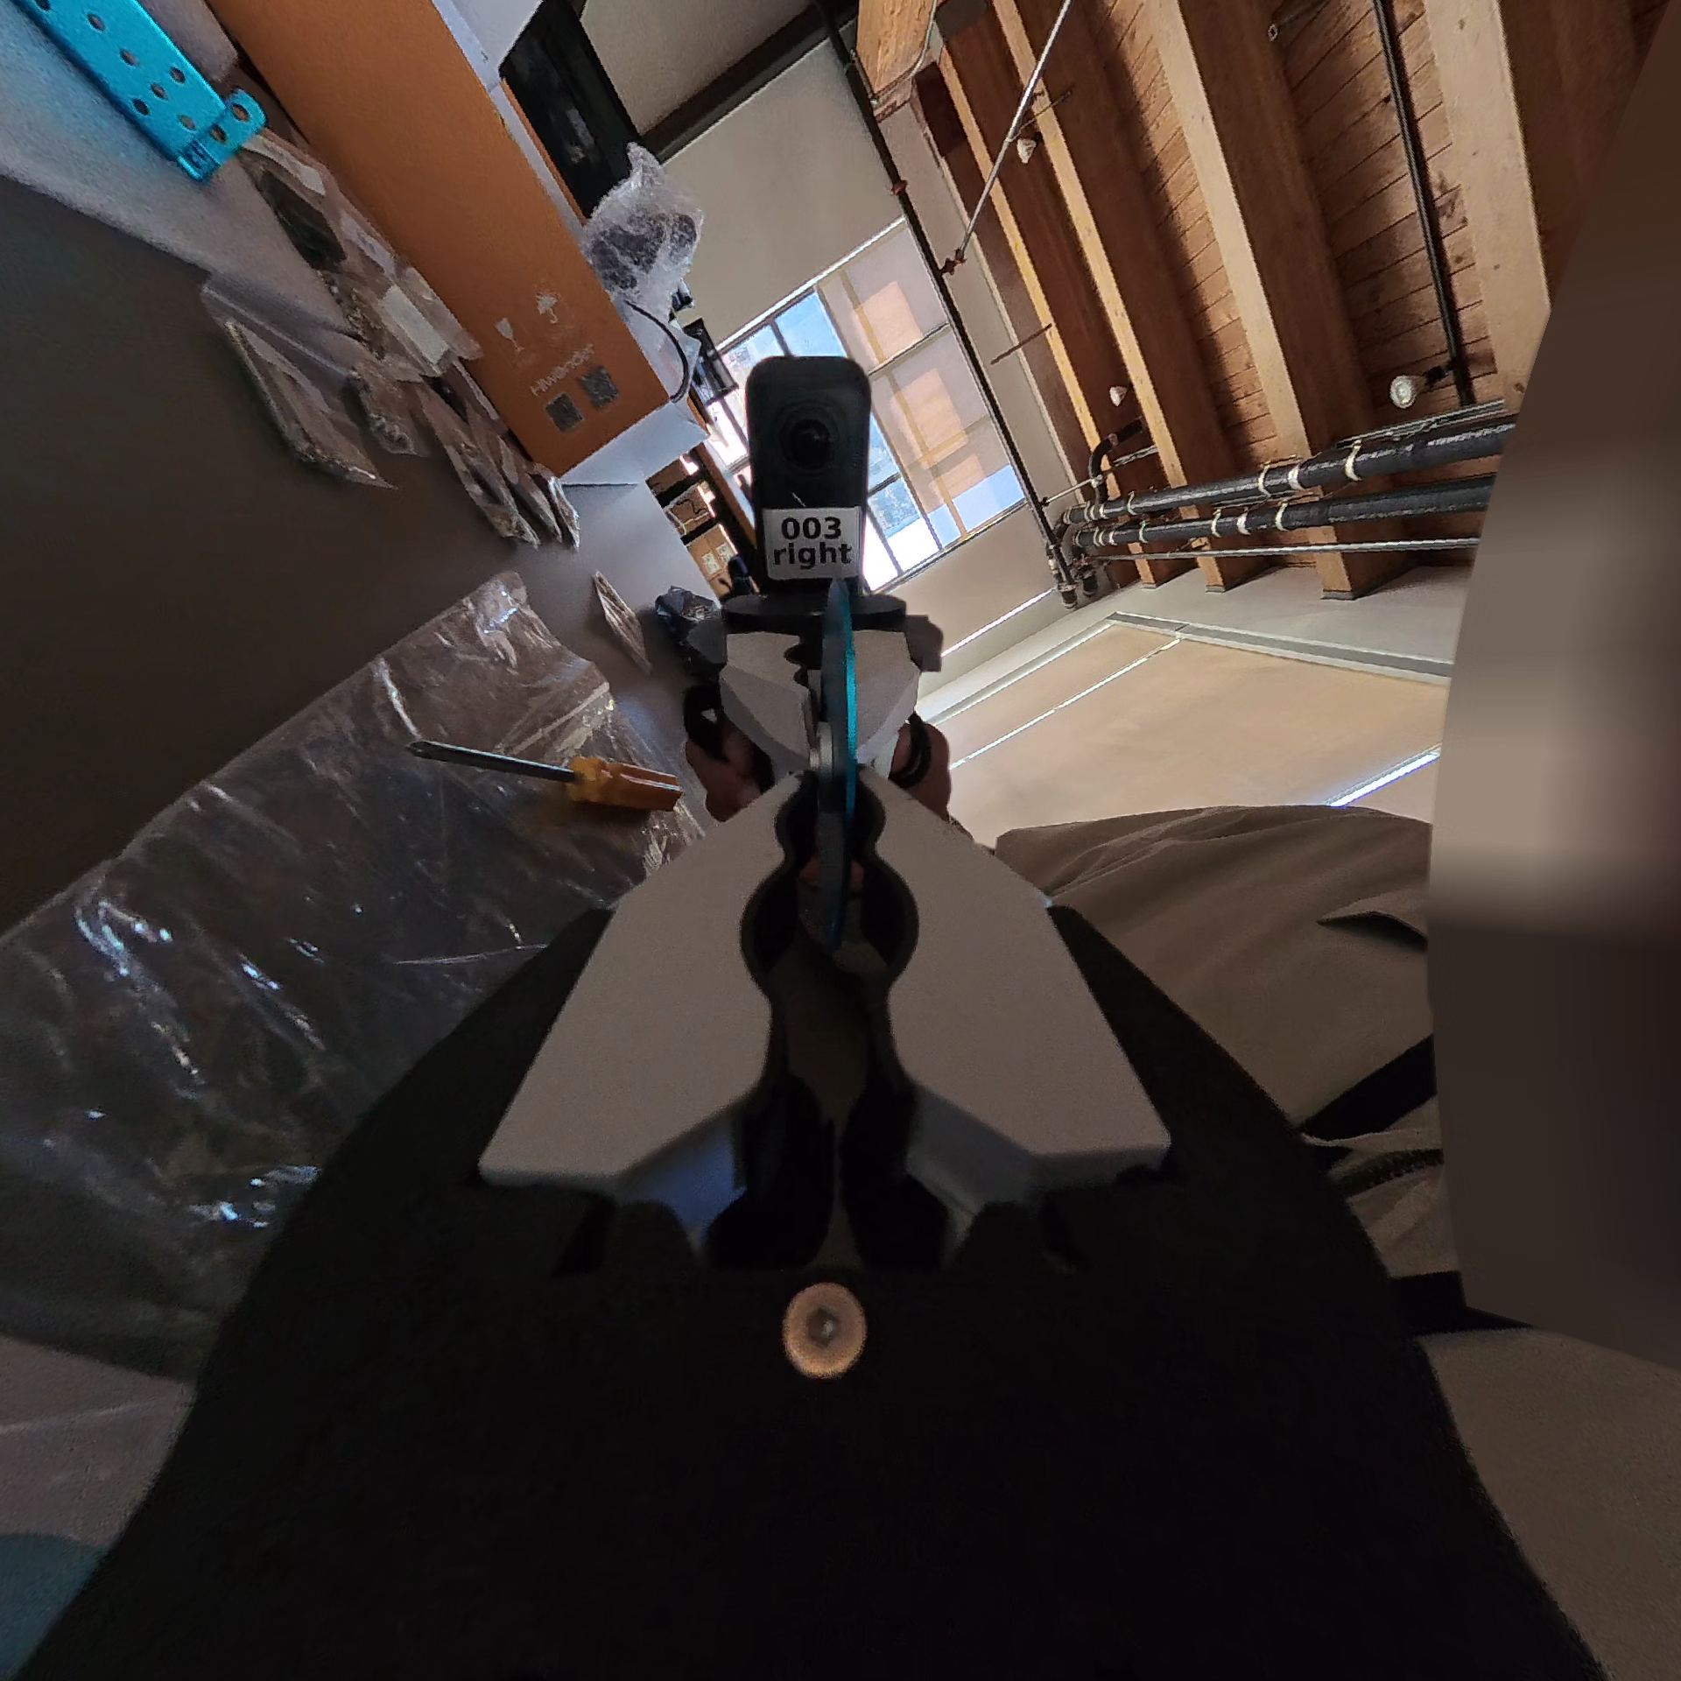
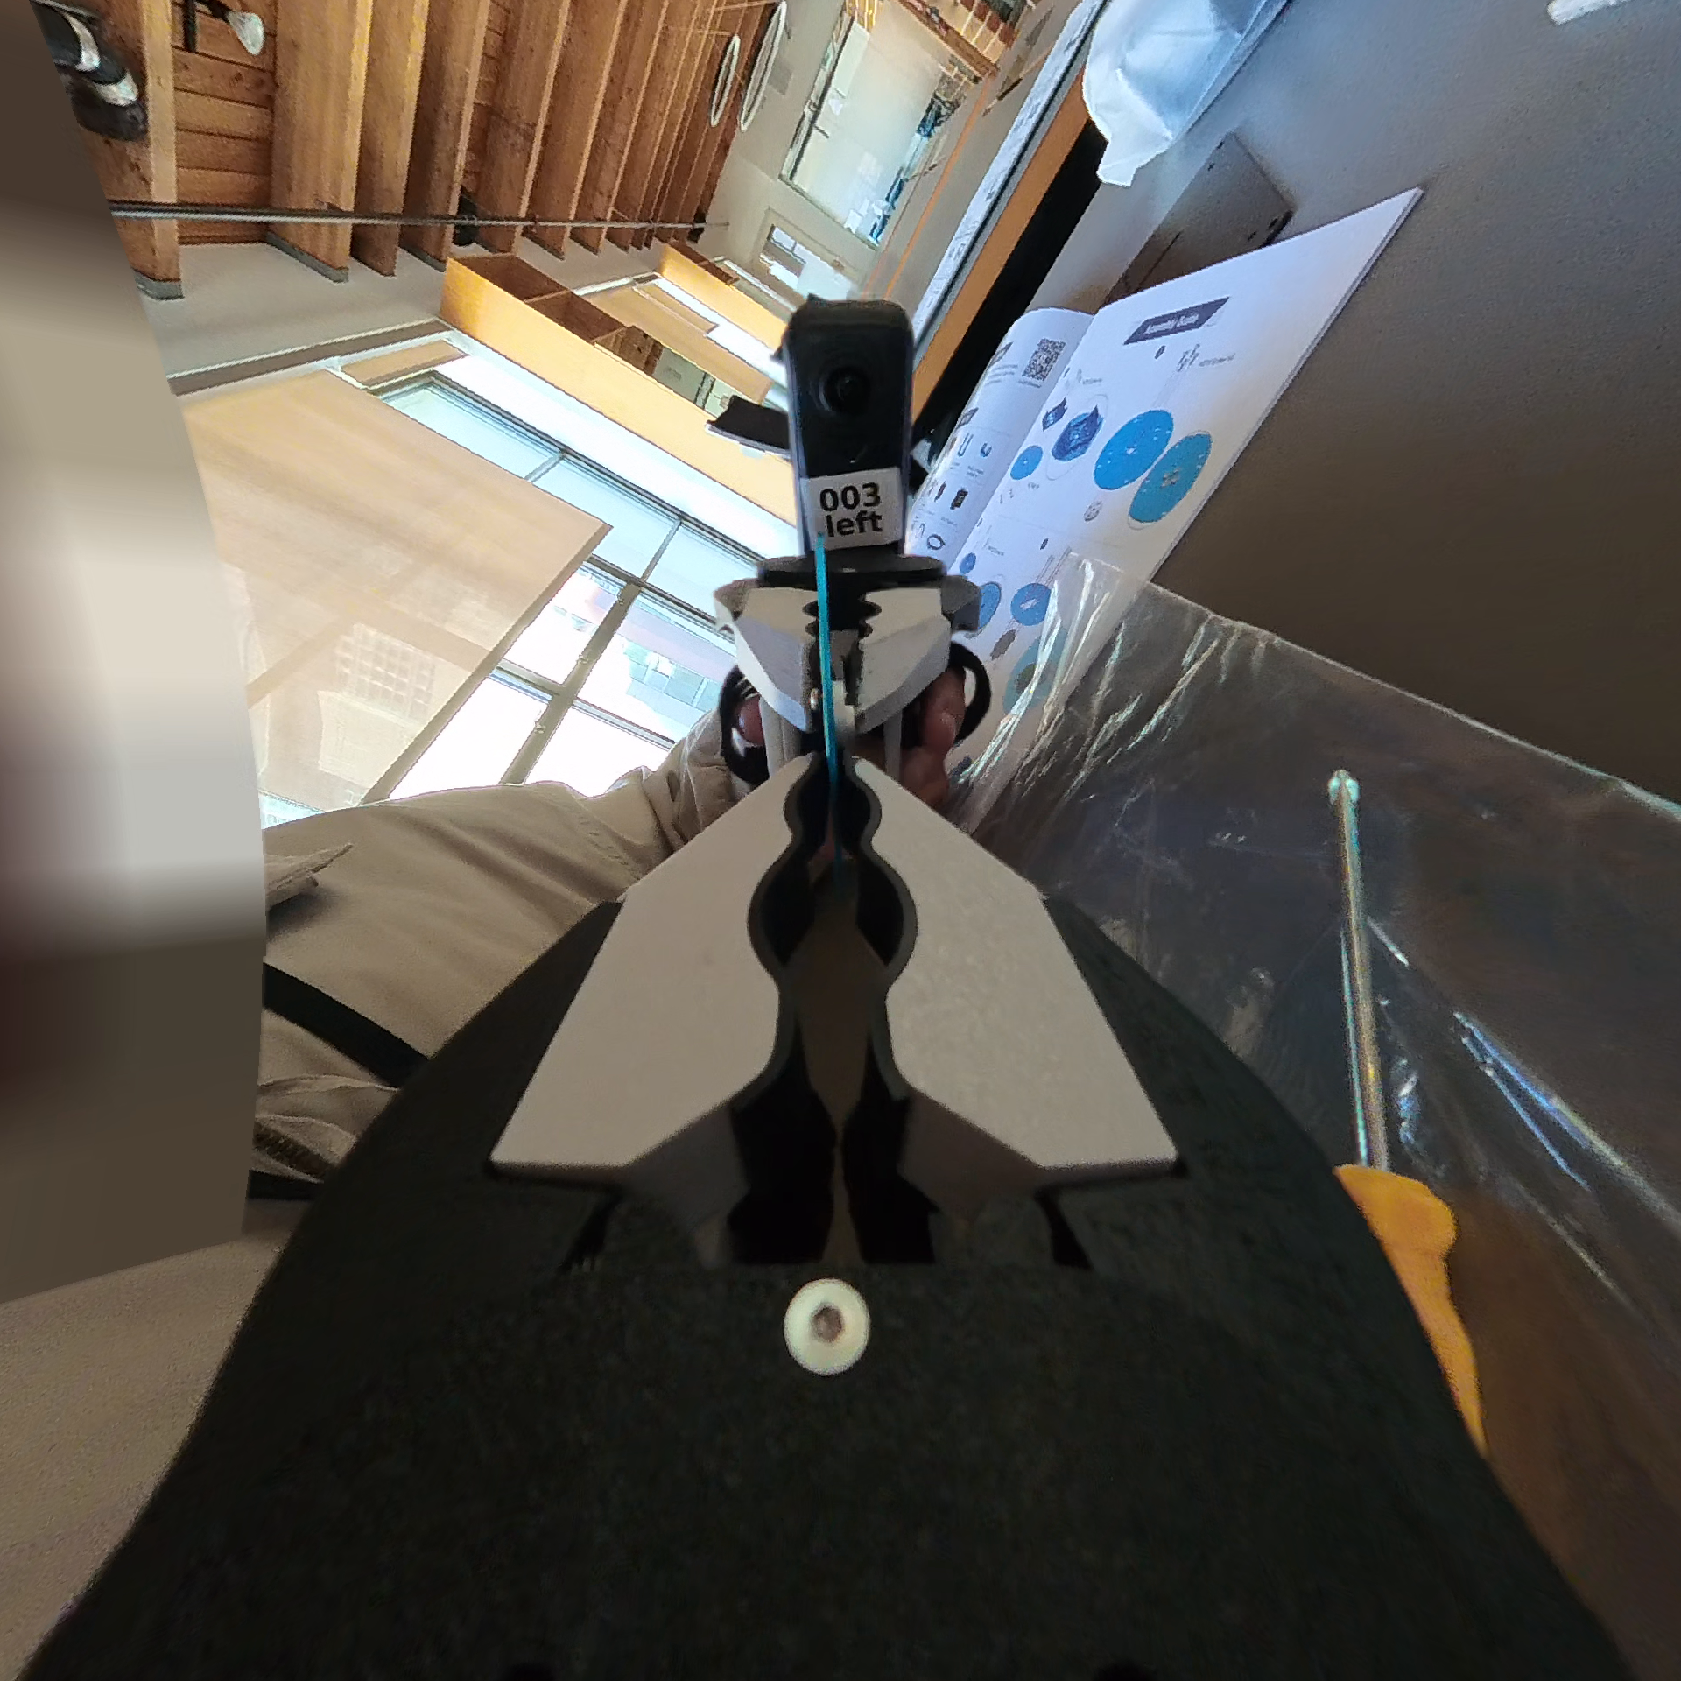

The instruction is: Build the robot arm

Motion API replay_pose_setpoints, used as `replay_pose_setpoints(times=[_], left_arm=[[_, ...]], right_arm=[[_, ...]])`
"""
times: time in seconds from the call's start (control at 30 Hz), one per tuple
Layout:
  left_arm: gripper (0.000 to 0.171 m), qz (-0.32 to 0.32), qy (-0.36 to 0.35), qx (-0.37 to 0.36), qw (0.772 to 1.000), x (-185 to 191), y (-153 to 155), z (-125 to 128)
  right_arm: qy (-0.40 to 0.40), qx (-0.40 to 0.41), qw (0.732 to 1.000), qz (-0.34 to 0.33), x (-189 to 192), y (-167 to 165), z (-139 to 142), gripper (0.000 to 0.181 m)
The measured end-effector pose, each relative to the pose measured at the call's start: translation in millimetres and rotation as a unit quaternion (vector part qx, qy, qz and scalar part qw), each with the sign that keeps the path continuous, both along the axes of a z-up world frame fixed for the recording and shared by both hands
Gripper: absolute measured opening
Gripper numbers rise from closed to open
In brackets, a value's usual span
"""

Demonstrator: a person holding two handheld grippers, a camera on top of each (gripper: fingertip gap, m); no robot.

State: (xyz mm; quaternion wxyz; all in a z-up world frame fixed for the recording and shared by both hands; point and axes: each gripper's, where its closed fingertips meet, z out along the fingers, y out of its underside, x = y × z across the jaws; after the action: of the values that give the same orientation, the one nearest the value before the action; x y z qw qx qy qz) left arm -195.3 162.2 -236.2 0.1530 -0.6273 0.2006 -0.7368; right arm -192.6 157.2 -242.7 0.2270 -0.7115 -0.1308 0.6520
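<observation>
A thin blue disc is held edge-on in the air between my two grippers, which face each other tip to tip. In the left wrist view my left gripper is shut on the disc's near edge. The right gripper is opposite, shut on the far edge. In the right wrist view my right gripper is shut on the same disc, and the left gripper clamps its other side. A hand shows behind each far gripper. Both views are strongly tilted.
A yellow-handled screwdriver lies on a clear plastic bag on the dark table; it also shows in the right wrist view. An open instruction sheet, an orange box, a blue perforated plate and bagged parts lie beyond. The grippers are tip to tip, or close to it.
</observation>
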Motion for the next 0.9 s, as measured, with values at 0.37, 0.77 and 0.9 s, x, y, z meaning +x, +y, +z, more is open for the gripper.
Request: replay_pose_setpoints(times=[0.37,0.77,0.9], left_arm=[[0.013,-0.004,-0.004,-0.009,1.000,0.9,-0.4,0.5],[0.006,0.002,0.009,0.023,1.000,1.9,-2.6,-1.2],[0.006,0.003,0.016,0.033,0.999,2.0,-3.7,-2.6]], right_arm=[[-0.010,-0.013,1.000,0.007,2.0,-1.6,1.7,0.000],[-0.017,-0.015,1.000,0.008,1.0,-2.6,-0.3,0.000],[-0.027,-0.010,1.000,0.009,1.3,-3.2,-1.4,0.000]])
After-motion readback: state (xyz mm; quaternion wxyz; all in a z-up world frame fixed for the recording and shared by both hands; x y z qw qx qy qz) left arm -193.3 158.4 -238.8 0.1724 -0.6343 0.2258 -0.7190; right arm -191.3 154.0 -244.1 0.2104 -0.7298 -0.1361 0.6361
